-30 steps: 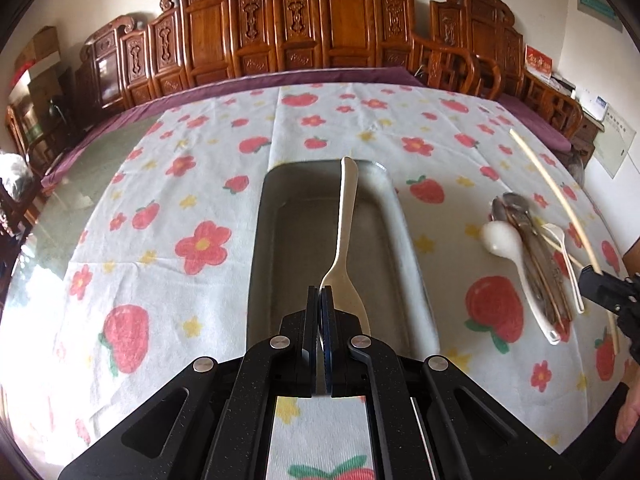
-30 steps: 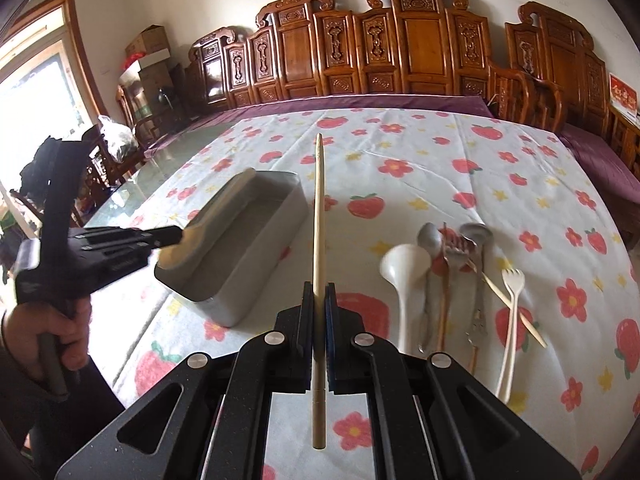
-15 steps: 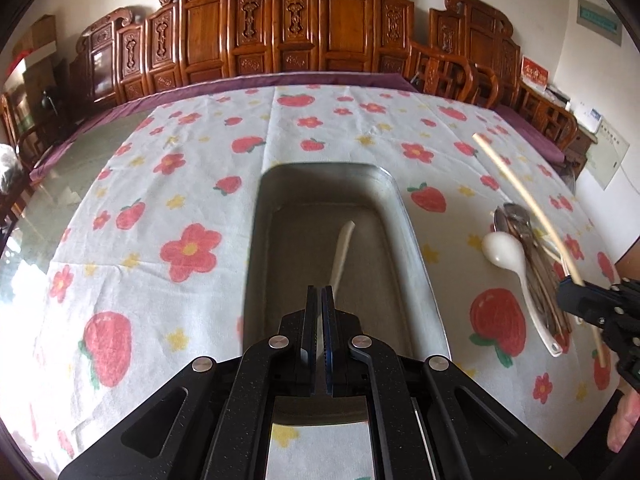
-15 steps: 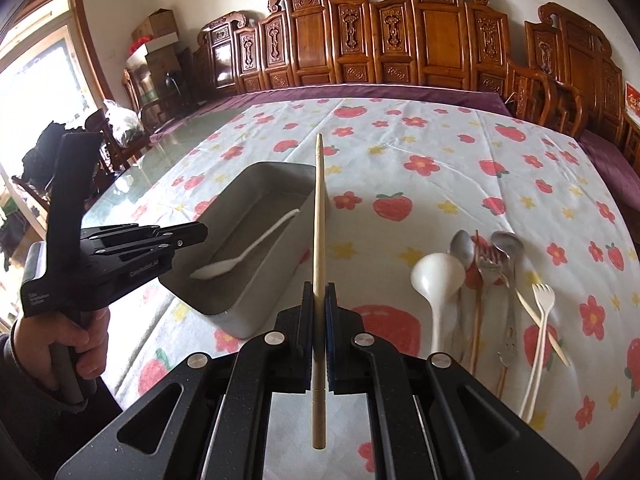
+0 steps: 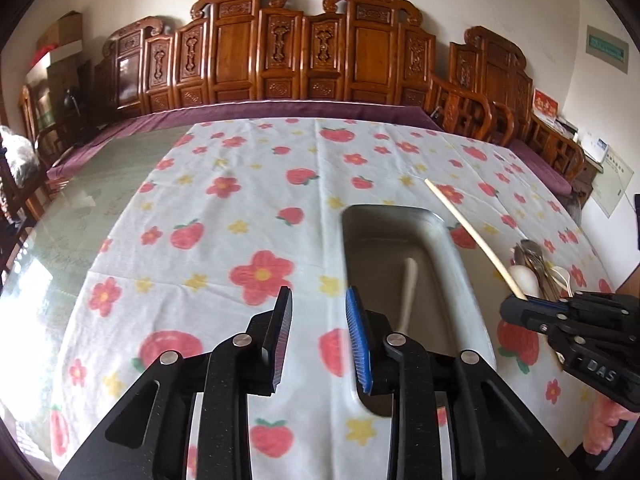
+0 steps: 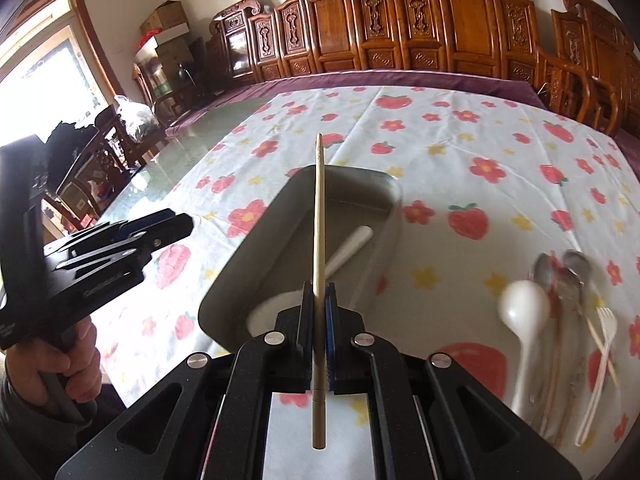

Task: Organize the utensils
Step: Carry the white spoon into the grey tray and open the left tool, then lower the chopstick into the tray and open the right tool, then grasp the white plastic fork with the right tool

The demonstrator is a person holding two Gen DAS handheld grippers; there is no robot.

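The right gripper (image 6: 319, 330) is clenching a chopstick (image 6: 319, 216) lengthwise over the tray (image 6: 384, 184) just ahead; the left gripper (image 5: 319, 336), empty, is opening.

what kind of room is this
Probably a dining or sitting room in a home: a large table under a strawberry-print tablecloth, a row of carved wooden chairs along the wall, and cutlery beside a metal tray.

Carved wooden chairs (image 5: 304, 48) line the wall at twelve o'clock. A strawberry-and-flower cloth (image 5: 224, 216) covers the surface. Cardboard boxes (image 6: 168, 24) stack at ten o'clock beside a bright window (image 6: 44, 76).
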